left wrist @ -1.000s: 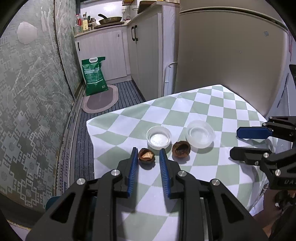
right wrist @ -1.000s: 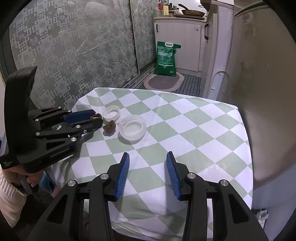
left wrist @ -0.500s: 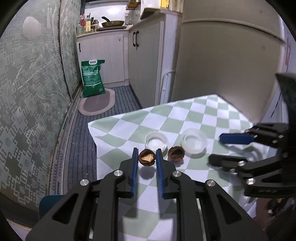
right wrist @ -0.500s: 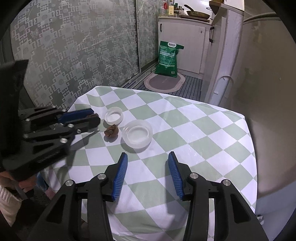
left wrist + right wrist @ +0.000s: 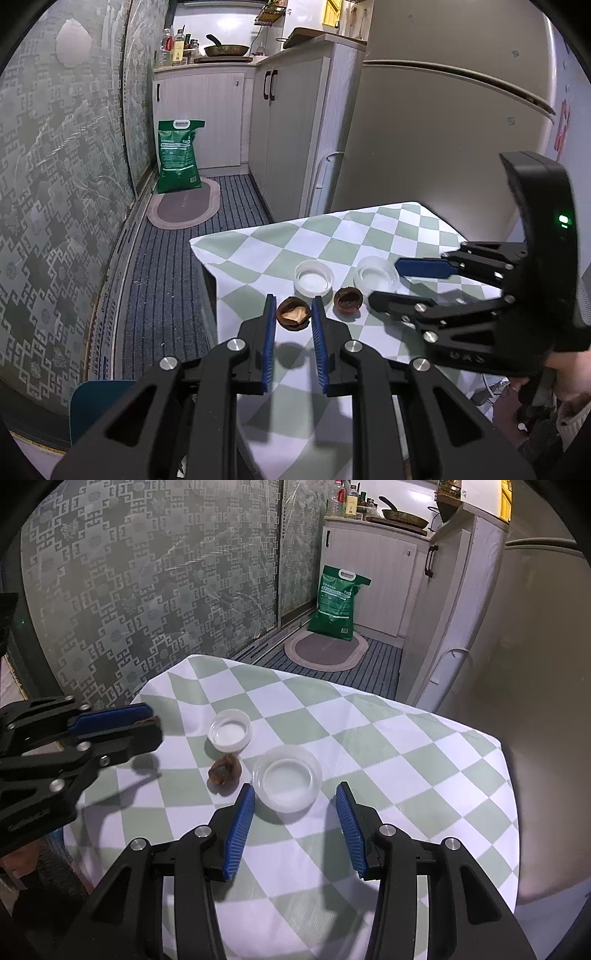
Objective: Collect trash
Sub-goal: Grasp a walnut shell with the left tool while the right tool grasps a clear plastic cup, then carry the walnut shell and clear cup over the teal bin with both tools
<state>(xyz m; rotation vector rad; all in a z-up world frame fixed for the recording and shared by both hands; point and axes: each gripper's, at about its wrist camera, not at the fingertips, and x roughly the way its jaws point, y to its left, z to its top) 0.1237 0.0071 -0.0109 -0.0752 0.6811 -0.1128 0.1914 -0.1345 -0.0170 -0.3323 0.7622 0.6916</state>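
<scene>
A brown nutshell half [image 5: 293,314] sits between the blue pads of my left gripper [image 5: 293,305], which is shut on it and holds it just above the checked tablecloth [image 5: 369,738]; its shadow lies below. A second shell half [image 5: 347,301] [image 5: 224,770] rests on the cloth beside a white bottle cap [image 5: 314,277] [image 5: 229,732]. A clear plastic lid [image 5: 287,777] lies just ahead of my right gripper [image 5: 294,794], which is open, its fingertips on either side of the lid's near rim and apart from it. My left gripper [image 5: 155,723] shows at the left of the right wrist view.
A beige fridge [image 5: 443,147] stands right behind the table. White cabinets [image 5: 288,122], a green bag [image 5: 179,158] and an oval rug [image 5: 183,206] are on the striped floor beyond. A patterned glass door [image 5: 147,590] runs along the left. The table's left edge is near my left gripper.
My left gripper closed on the near shell half and lifted it off the cloth. My right gripper moved forward up to the clear lid.
</scene>
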